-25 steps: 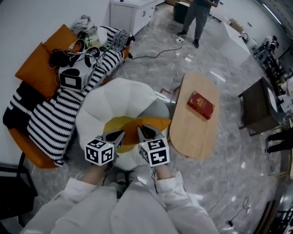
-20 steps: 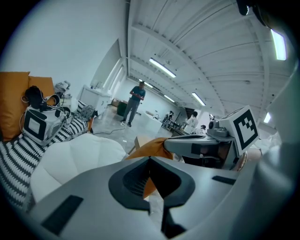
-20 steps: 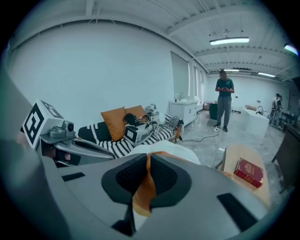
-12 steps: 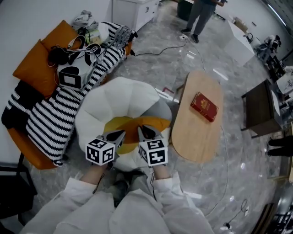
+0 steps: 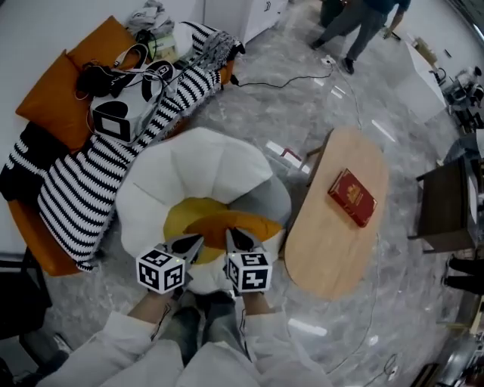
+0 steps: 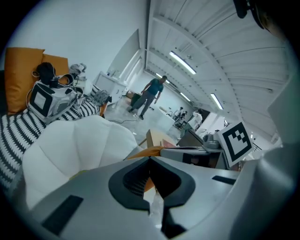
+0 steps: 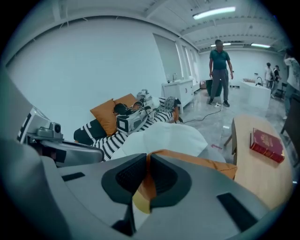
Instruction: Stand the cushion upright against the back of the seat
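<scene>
An orange cushion [image 5: 227, 224] lies across the yellow seat of a white shell-backed chair [image 5: 204, 162], near its front edge. My left gripper [image 5: 193, 240] and right gripper [image 5: 236, 236] hold the cushion's near edge side by side. In the left gripper view the left gripper [image 6: 150, 161] is shut with orange fabric [image 6: 143, 151] pinched between the pads. In the right gripper view the right gripper [image 7: 147, 157] is likewise shut on the cushion [image 7: 197, 161]. The white chair back [image 7: 164, 136] rises just beyond it.
An oval wooden table [image 5: 333, 227] with a red book [image 5: 352, 196] stands right of the chair. An orange sofa [image 5: 60, 98] with a striped blanket [image 5: 83, 189] and a boxy device [image 5: 113, 121] is at the left. A person [image 5: 359, 23] stands far back.
Both grippers have come down together with the cushion, which now sits lower over the seat. The person at the back has shifted to the right.
</scene>
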Action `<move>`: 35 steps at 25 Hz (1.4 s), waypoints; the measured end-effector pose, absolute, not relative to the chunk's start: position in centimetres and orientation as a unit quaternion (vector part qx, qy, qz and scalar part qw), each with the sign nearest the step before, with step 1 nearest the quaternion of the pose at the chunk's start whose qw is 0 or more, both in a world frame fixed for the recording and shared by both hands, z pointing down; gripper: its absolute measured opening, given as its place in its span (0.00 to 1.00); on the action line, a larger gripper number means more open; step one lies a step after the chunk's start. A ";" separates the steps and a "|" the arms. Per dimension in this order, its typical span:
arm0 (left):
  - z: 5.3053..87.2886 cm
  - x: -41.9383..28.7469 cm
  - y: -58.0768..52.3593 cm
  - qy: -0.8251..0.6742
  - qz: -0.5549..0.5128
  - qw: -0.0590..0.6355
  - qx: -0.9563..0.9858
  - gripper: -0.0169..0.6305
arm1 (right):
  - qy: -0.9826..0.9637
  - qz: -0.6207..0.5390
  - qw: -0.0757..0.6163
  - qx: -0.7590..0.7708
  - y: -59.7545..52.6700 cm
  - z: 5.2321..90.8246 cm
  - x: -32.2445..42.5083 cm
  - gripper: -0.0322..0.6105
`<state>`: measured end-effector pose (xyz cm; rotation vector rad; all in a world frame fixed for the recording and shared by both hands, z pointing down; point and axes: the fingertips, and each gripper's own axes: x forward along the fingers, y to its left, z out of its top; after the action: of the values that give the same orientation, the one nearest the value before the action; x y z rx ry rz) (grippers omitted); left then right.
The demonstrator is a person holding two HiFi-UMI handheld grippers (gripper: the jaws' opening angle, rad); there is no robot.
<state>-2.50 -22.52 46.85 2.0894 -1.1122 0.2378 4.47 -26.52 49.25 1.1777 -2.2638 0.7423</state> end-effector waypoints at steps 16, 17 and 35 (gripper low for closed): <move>57.9 1.4 -31.6 -0.467 0.062 0.437 0.766 0.04 | -0.818 0.325 0.269 0.392 -36.7 62.4 5.2 0.10; 58.5 1.3 -31.9 -0.467 0.064 0.438 0.766 0.04 | -0.821 0.324 0.264 0.390 -37.1 62.8 5.0 0.10; 65.3 1.3 -36.6 -0.482 0.031 0.457 0.747 0.04 | -0.840 0.284 0.232 0.401 -46.5 66.3 3.5 0.10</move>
<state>1.26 -36.58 65.30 1.8413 -1.1893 0.0766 3.54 -46.49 66.33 1.1012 -2.3079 0.7806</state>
